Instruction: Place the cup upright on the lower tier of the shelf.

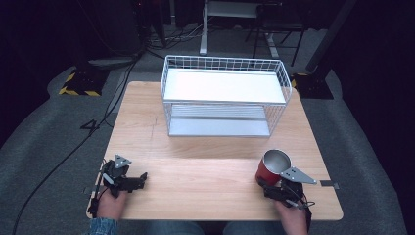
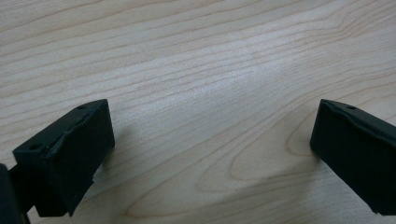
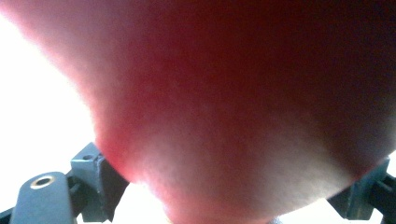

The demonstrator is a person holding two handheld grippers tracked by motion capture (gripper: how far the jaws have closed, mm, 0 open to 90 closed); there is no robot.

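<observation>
A red cup with a shiny metal inside stands tilted at the front right of the wooden table. My right gripper is shut on it from the near side. In the right gripper view the red cup is very close and blurred, with a black jaw pressed against it on each side of my right gripper. My left gripper lies low at the table's front left and points right. It is open, and in the left gripper view bare wood lies between the jaws of the left gripper.
A white wire basket rack with a white top shelf and a lower shelf stands at the back middle of the table. Grey carpet, cables and dark equipment stands surround the table.
</observation>
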